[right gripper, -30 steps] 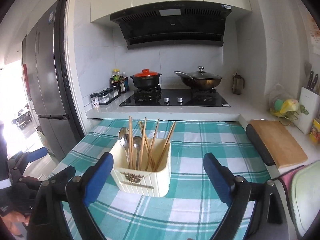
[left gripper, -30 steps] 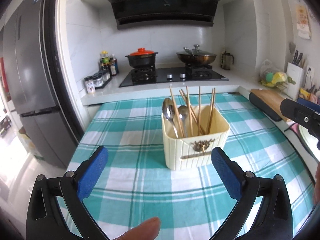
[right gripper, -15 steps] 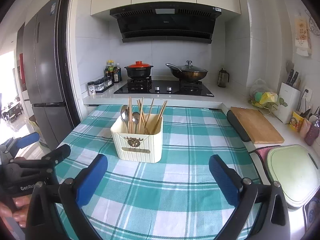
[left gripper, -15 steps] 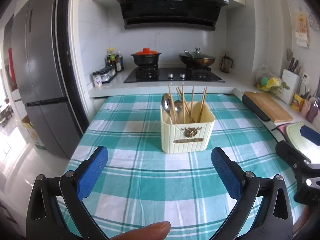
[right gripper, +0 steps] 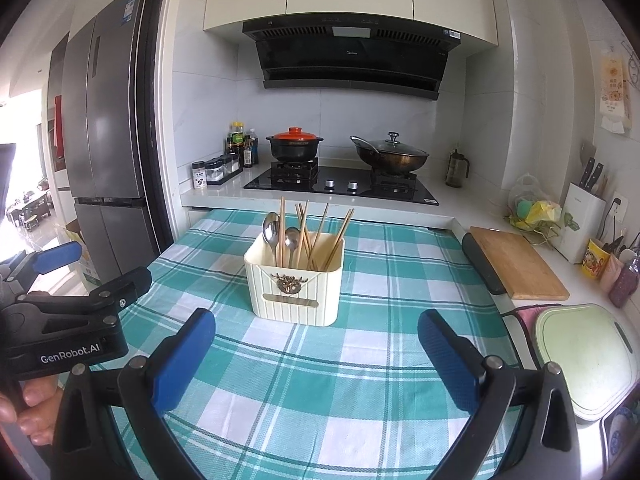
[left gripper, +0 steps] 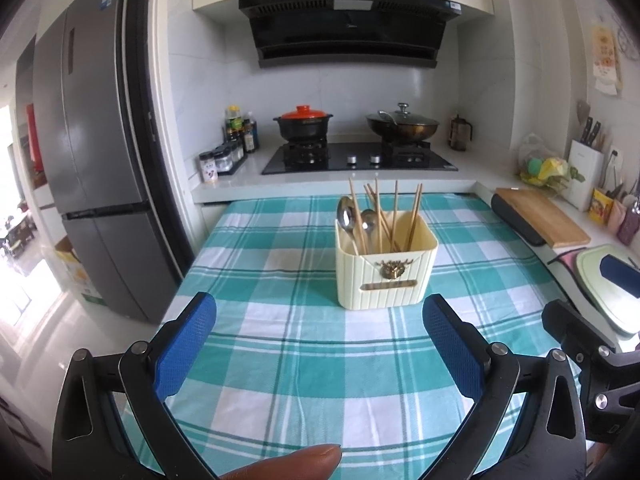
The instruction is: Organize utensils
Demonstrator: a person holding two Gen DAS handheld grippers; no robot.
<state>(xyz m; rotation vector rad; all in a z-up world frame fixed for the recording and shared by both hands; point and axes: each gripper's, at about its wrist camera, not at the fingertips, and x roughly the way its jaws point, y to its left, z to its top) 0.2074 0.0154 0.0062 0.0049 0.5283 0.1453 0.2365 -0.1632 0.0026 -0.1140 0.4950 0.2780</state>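
Cream plastic, ribbed, the holder (left gripper: 386,271) stands upright in the middle of the teal-and-white checked cloth (left gripper: 304,364) that covers the surface, its deer-head badge facing the near side. Out of its open top rise wooden chopsticks (left gripper: 395,211) and two metal spoons (left gripper: 349,216). Their long axes run close to vertical: the chopsticks fan slightly apart with tips up, and the spoons stand at the holder's left with bowls up.

The left tongs (left gripper: 320,344) are released, their blue pads spread wide above the near cloth, well short of the holder and touching nothing. A fingertip (left gripper: 296,462) shows at the bottom edge of that view. The right tongs (right gripper: 316,348) are likewise spread wide and empty, on the near side of the holder, which sits between and beyond the pads.

Far off, a stove (right gripper: 340,186) carries a red-lidded pot (right gripper: 295,145) and a wok (right gripper: 390,156). A wooden board (right gripper: 518,262) lies at the right edge of the surface.
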